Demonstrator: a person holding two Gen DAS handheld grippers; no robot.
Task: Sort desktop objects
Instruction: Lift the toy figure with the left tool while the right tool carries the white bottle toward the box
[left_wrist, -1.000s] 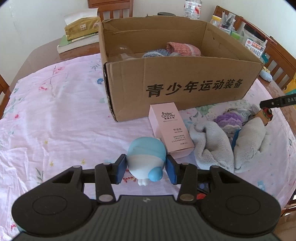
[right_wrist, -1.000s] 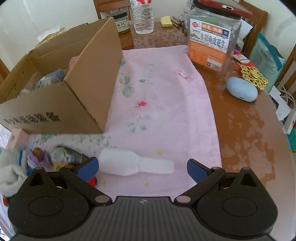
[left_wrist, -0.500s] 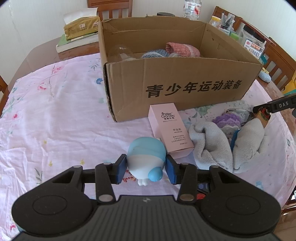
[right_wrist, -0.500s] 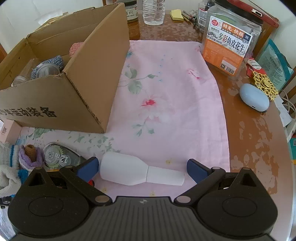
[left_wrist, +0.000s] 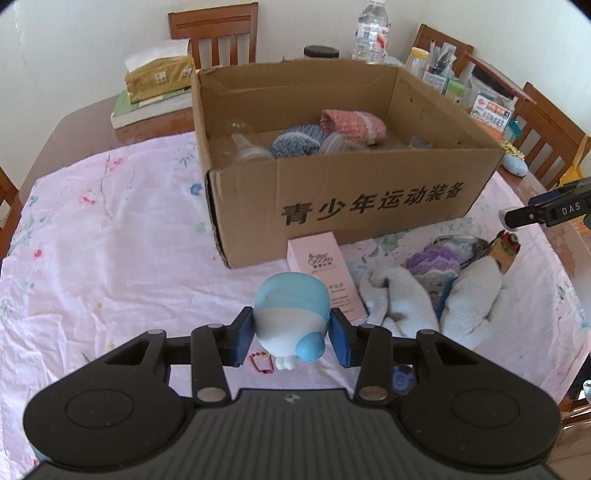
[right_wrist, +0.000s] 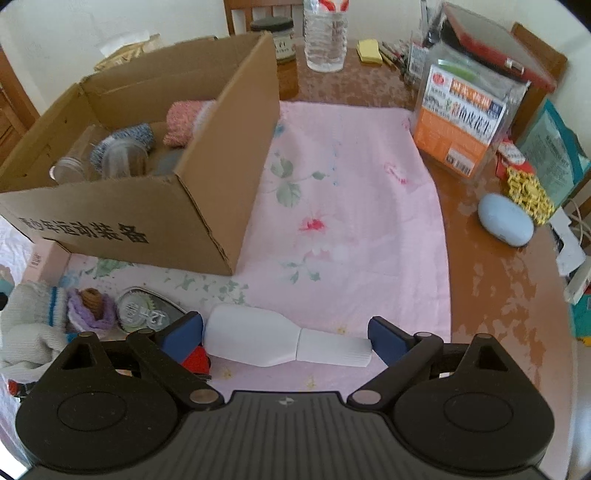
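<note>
Left gripper (left_wrist: 291, 332): its blue pads are clamped on the rounded blue-and-white plastic figure toy (left_wrist: 290, 314), held just above the pink floral tablecloth (left_wrist: 110, 240); the grip matches the frames of a second ago, only a touch tighter.
Right gripper (right_wrist: 286, 334): jaws wide but closing around the white plastic bottle with a ribbed cap (right_wrist: 284, 343), which lies on its side between them. One pad is at the bottle's base, the other just off the cap end; a second ago the gap on the cap side was plainly wider.
View shift: the right camera now looks deeper into the open brown cardboard box with black printed characters (right_wrist: 207, 155), where knitted rolls and clear jars already lie.
Toy's place: in front of the box, near the pink carton (left_wrist: 325, 273) and white socks (left_wrist: 406, 302).
Meaning for the task: one object looks secured and a second nearly gripped; both probably go into the box next.
Risk: gripped end to end, the bottle may slip or pivot.
</note>
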